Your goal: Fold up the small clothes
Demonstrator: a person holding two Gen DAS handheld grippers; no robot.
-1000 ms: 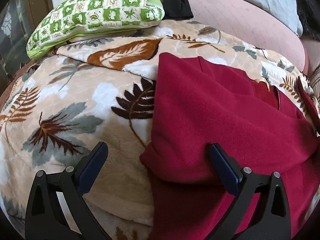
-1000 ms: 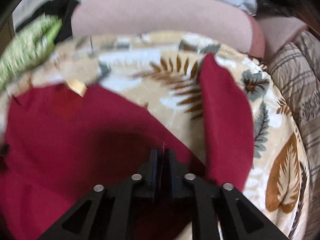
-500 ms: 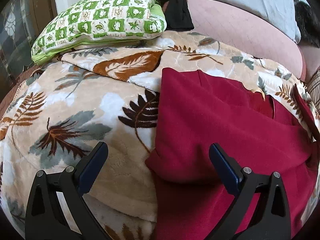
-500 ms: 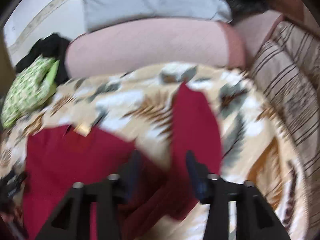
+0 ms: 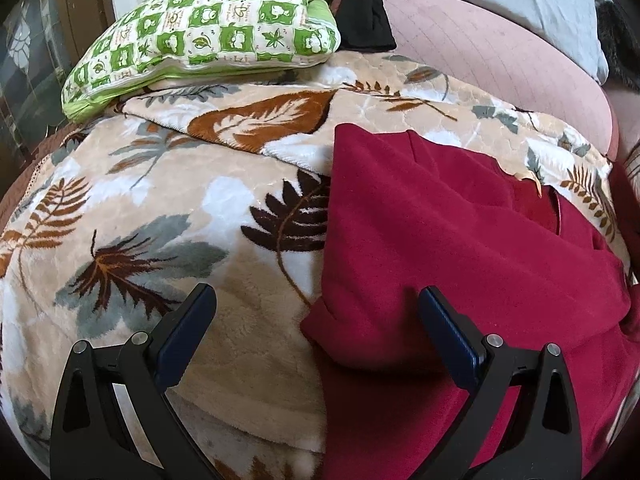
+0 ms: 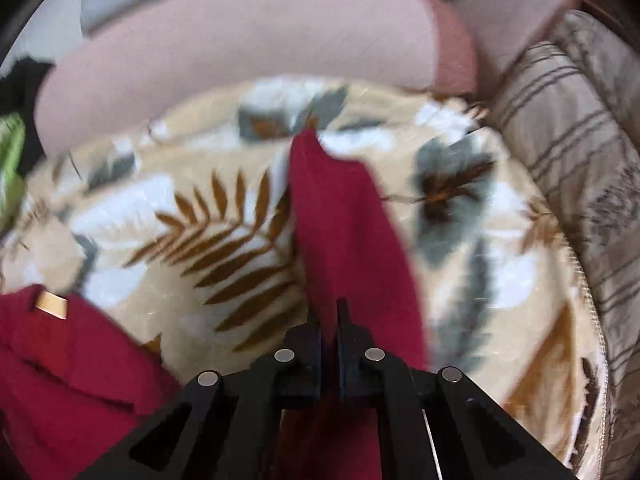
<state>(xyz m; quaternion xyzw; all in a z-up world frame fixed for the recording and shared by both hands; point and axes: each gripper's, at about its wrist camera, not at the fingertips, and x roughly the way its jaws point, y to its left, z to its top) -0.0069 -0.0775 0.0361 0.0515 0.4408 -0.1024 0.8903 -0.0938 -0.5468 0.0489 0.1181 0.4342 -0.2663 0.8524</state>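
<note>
garment: red top (image 5: pixel 460 240) spread on leaf-print blanket (image 5: pixel 160 216), left side already folded in | right gripper (image 6: pixel 329 320): jaws just closed, pinching right sleeve (image 6: pixel 340 216), likely to fold it inward | left gripper (image 5: pixel 316 304): wide, empty, near folded edge

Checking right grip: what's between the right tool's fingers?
A strip of the red garment, pinched in the shut right tool; shows in the right wrist view.

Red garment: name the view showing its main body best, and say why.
Left wrist view: the red garment lies sharp and broad on the leaf blanket. The right wrist view is blurred, showing only one strip running to the right gripper and an edge.
</note>
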